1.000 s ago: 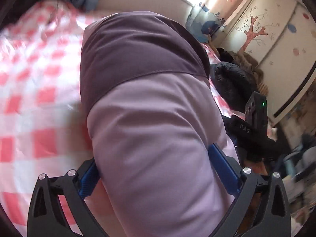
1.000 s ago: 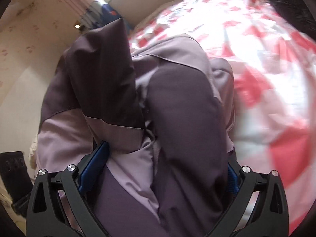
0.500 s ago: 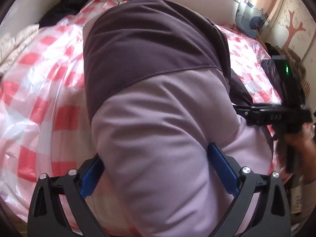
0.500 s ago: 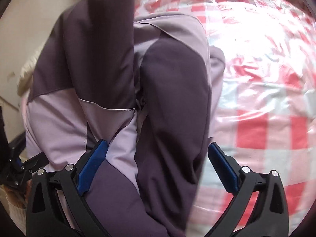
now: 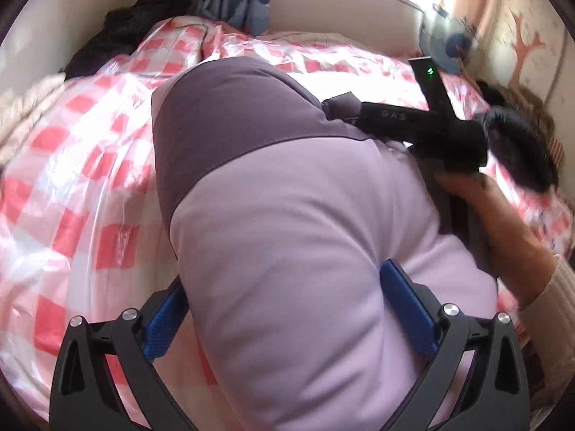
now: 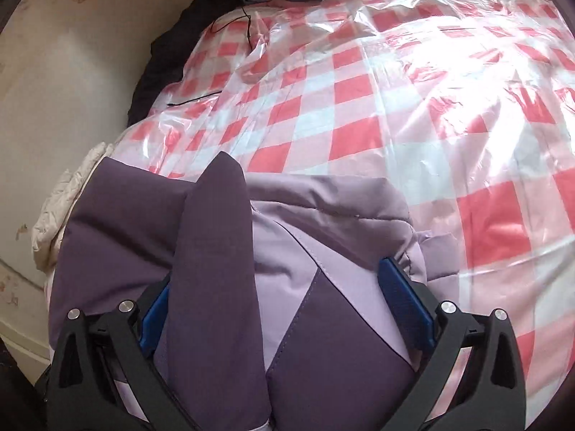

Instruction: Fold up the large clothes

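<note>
**A:** Two grippers, one garment. Where does the padded jacket (image 5: 305, 237) sit against each of them?

**B:** Straight out at 12 o'clock from both. The left gripper (image 5: 287, 309) has its jaws spread wide with a thick lilac roll of the jacket bulging up between the blue pads (image 5: 406, 305); the cloth fills the whole gap, so I judge it clamped on that bulk, not hanging loose. The right gripper (image 6: 284, 309) is the same: jaws wide, dark purple and lilac panels bunched between them.

**A:** And the long axis?

**B:** In both wrist views the jacket runs away from the jaws toward 12 o'clock, over the red-and-white checked bedcover (image 6: 413, 115) under its clear plastic sheet. In the left view the dark purple yoke is at the far end; the right gripper's black body (image 5: 424, 129) and the person's hand (image 5: 503, 222) come in at 2 o'clock, touching the jacket's right edge.

**A:** So which hand leads?

**B:** Neither is clearly nearer; they hold neighbouring parts of one bundle. My guess is the next move is laying it down along that 12 o'clock line, both hands together, or the fold will skew.
</note>
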`<state>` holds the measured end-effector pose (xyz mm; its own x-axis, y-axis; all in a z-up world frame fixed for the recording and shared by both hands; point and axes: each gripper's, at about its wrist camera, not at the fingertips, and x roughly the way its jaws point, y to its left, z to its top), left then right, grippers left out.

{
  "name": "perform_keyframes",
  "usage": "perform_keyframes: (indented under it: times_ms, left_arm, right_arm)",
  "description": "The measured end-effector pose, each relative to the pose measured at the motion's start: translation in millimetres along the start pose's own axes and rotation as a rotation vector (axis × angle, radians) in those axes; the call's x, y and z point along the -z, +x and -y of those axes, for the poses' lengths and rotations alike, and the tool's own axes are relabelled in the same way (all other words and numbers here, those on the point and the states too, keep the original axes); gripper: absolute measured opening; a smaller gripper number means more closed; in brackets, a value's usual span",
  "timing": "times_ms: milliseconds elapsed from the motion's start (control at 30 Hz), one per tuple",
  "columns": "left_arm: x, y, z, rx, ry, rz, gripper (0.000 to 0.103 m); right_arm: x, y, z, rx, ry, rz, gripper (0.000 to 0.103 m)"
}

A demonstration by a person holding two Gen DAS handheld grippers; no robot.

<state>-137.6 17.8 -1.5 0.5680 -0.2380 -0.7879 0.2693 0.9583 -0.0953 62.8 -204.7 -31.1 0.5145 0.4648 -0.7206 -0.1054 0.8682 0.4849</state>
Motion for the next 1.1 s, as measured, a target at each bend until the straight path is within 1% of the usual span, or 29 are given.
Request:
perform_keyframes:
  times_ms: [33, 67, 133, 167, 200, 267, 300, 367, 400, 433, 467, 600, 700, 800, 867, 933, 1100]
  left_arm:
    - [2.1, 0.1, 3.9, -0.013, 0.015, 0.003, 0.098]
    - [3.3, 0.4, 6.5, -0.025, 0.028, 0.005, 0.098]
    - [4.2, 1.0, 6.7, -0.035, 0.034, 0.004, 0.098]
    - [4.8, 0.7, 5.8, -0.035, 0.033, 0.005, 0.098]
    - [5.4, 0.5, 3.9, -0.036, 0.028, 0.006, 0.098]
    - [5.6, -0.7, 1.0, -0.035, 0.018, 0.007, 0.098]
    - [4.7, -0.4, -0.4, -0.032, 0.018, 0.007, 0.098]
    - [4.4, -0.8, 2.5, -0.033, 0.033, 0.009, 0.098]
    - [4.9, -0.5, 4.8, -0.035, 0.045, 0.012, 0.098]
    - [5.1, -0.3, 8.3, -0.045, 0.06, 0.017, 0.098]
    - [5.2, 0.5, 10.6, -0.058, 0.068, 0.019, 0.098]
    - [5.2, 1.3, 7.6, -0.055, 0.058, 0.016, 0.098]
    - [5.8, 0.0, 10.4, -0.061, 0.064, 0.021, 0.098]
    - [5.6, 0.2, 10.0, -0.061, 0.066, 0.024, 0.098]
    - [5.2, 0.0, 9.1, -0.065, 0.072, 0.026, 0.098]
    - [4.8, -0.5, 6.5, -0.071, 0.076, 0.028, 0.098]
    - [4.5, 3.3, 5.0, -0.065, 0.069, 0.035, 0.098]
  right_arm:
    - [4.6, -3.0, 1.1, -0.009, 0.0, -0.01, 0.097]
    - [2.7, -4.8, -0.5, -0.021, 0.002, -0.04, 0.097]
    - [-9.9, -22.7, 2.2, -0.018, 0.015, -0.092, 0.097]
    - [-11.1, -37.6, -3.2, -0.004, 0.008, -0.089, 0.097]
    - [-5.2, -55.1, -10.9, -0.009, -0.015, -0.064, 0.097]
    - [13.9, -81.4, -22.8, -0.03, -0.068, 0.0, 0.097]
    - [26.2, -87.4, -23.6, -0.026, -0.074, 0.013, 0.097]
    - [50.4, -79.3, -11.7, -0.054, -0.03, 0.024, 0.097]
    - [61.7, -70.8, 0.7, -0.097, 0.007, 0.043, 0.097]
    - [63.3, -61.3, 6.9, -0.127, 0.032, 0.056, 0.097]
    - [64.6, -60.5, 11.3, -0.144, 0.05, 0.058, 0.097]
    - [64.9, -66.3, 4.4, -0.119, 0.027, 0.062, 0.097]
    - [69.2, -68.6, 11.8, -0.156, 0.05, 0.08, 0.097]
    - [69.9, -62.6, 21.1, -0.209, 0.1, 0.112, 0.097]
    - [74.7, -63.8, 23.6, -0.225, 0.133, 0.126, 0.097]
    - [78.1, -64.1, 24.9, -0.242, 0.165, 0.13, 0.097]
    - [73.6, -50.6, 35.3, -0.301, 0.183, 0.116, 0.097]
